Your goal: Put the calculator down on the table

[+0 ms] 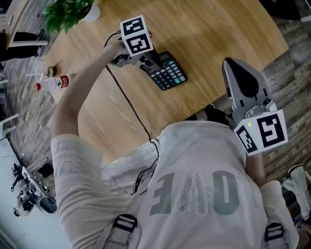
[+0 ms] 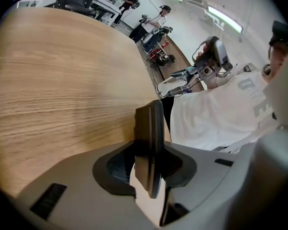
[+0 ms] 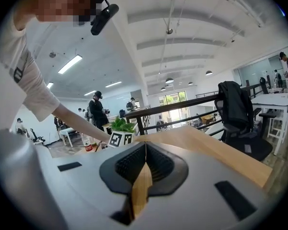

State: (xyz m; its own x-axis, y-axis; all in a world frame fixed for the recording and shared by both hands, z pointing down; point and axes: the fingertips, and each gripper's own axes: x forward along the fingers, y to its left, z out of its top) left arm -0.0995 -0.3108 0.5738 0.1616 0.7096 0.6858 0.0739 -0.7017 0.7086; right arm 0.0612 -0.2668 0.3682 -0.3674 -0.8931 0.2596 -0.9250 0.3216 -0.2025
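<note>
My left gripper [image 1: 149,64]: clamped on calculator [image 1: 169,72] by one edge.
Calculator: keys up, toward tabletop [image 1: 197,25] near edge.
My right gripper [image 3: 145,159]: jaws together, nothing between them.

Set in a bright open-plan office around a round light-wood table [image 1: 212,19], with a potted plant [image 1: 70,7] near its far edge, a red-labelled bottle [image 1: 52,83] by its left rim and a floor [image 1: 300,56] of grey-brown planks below. Roofed by a white beamed ceiling [image 3: 192,28] with long strip lights [image 3: 77,63], and bounded farther back by a dark railing [image 3: 182,108] and bright windows [image 3: 172,98]. Furnished further with a black office chair [image 3: 236,114] beside a white desk [image 3: 273,99], with a few standing people [image 3: 97,110] in the distance.
</note>
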